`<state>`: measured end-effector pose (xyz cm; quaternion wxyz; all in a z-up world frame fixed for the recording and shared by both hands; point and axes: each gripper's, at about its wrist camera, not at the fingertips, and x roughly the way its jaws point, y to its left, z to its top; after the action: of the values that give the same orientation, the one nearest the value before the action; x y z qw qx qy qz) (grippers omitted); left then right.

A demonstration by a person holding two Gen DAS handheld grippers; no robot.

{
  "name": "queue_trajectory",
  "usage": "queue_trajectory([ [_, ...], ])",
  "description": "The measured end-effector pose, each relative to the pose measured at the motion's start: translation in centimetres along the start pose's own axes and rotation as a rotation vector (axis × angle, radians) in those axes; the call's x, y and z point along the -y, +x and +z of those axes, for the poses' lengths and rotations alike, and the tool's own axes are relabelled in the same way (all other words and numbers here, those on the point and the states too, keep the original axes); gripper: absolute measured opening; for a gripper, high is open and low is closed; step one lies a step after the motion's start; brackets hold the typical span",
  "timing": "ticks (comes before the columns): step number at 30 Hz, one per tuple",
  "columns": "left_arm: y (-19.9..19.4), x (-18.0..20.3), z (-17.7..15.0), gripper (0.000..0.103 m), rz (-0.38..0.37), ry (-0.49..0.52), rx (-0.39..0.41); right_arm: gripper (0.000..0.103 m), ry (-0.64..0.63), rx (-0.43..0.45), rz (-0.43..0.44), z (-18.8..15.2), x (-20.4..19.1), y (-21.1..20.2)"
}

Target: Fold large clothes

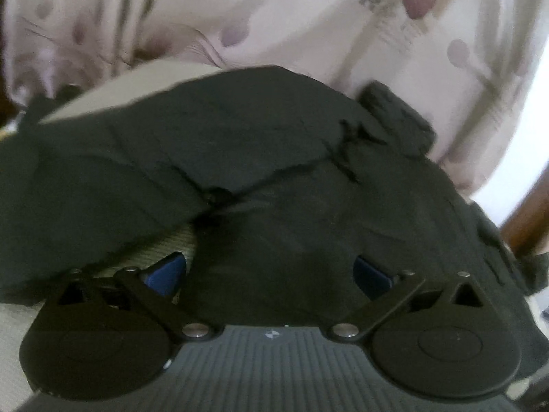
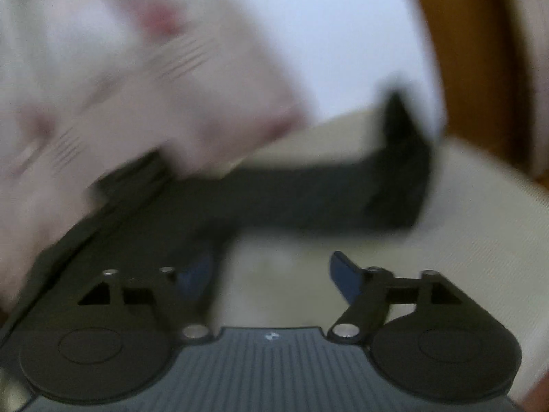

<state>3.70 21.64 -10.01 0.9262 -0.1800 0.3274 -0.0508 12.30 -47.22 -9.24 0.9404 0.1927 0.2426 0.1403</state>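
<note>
A large black garment point(image 1: 260, 158) lies crumpled on a beige woven mat point(image 1: 161, 247) and fills most of the left wrist view. My left gripper point(image 1: 269, 274) hovers low over its near edge, open wide. Black cloth lies between its blue pads point(image 1: 164, 273), which do not press on it. The right wrist view is blurred. There a long dark part of the garment point(image 2: 308, 199) stretches to the right across the mat point(image 2: 480, 213), its end turned up. My right gripper point(image 2: 271, 274) is open over bare mat, its left finger beside the dark cloth.
Pale pink patterned bedding point(image 1: 274, 17) is piled behind the garment and also shows as a blurred mass of bedding point(image 2: 120, 86) at the upper left. A brown wooden frame point(image 2: 480, 51) and a white wall point(image 2: 343, 34) stand at the right.
</note>
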Motion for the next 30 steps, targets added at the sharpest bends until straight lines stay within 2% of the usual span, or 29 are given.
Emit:
queue_trajectory([
  [1,0.3,0.4,0.0,0.1,-0.009,0.02,-0.007,0.083,-0.021,-0.042,0.036,-1.7,-1.5,0.2],
  [3,1.0,1.1,0.0,0.097,0.011,0.058,-0.016,0.083,-0.038,-0.107,0.047,-3.4,-3.4,1.2],
  [5,1.3,1.5,0.0,0.074,0.022,0.084,-0.018,0.083,-0.028,-0.141,0.057,-4.5,-4.5,2.5],
  [6,1.3,1.5,0.2,0.039,0.027,0.089,-0.022,0.078,-0.02,-0.154,0.065,-4.6,-4.5,3.3],
  [7,1.4,1.1,0.4,0.024,-0.008,0.06,-0.046,0.065,-0.006,-0.164,0.07,-4.6,-4.3,4.2],
  [8,1.2,0.7,0.4,0.02,-0.044,0.007,-0.056,0.028,0.007,-0.171,0.073,-5.2,-5.3,4.2],
  [9,0.9,0.5,0.4,0.017,-0.06,-0.028,-0.057,0.018,0.024,-0.175,0.082,-5.4,-5.5,4.3],
  [12,-0.7,2.0,-0.2,0.014,-0.061,0.029,-0.077,0.008,0.01,-0.145,0.078,-5.9,-5.8,2.6],
  [17,-4.9,3.9,-2.3,0.014,-0.118,0.107,-0.14,0.007,0.08,-0.087,0.12,-5.1,-4.1,-3.5],
  [20,-6.3,4.1,-4.5,0.015,-0.127,0.122,-0.17,0.007,0.097,-0.121,0.11,-6.1,-3.0,-5.2],
  [23,-7.3,3.8,-5.9,0.024,-0.103,0.138,-0.168,0.007,0.128,-0.166,0.081,-8.0,-2.1,-5.1],
  [26,-8.9,3.1,-5.4,0.045,-0.064,0.129,-0.126,0.013,0.19,-0.171,0.098,-9.2,-1.1,-5.3],
  [28,-10.5,3.1,-4.2,0.077,-0.055,0.111,-0.053,0.017,0.228,-0.147,0.107,-8.8,-0.5,-5.7],
  [29,-11.4,3.4,-3.5,0.084,-0.047,0.113,0.004,0.024,0.235,-0.121,0.097,-8.6,-0.3,-6.4],
  [30,-12.0,3.8,-3.0,0.095,-0.033,0.12,0.056,0.031,0.241,-0.089,0.089,-8.2,0.0,-7.1],
])
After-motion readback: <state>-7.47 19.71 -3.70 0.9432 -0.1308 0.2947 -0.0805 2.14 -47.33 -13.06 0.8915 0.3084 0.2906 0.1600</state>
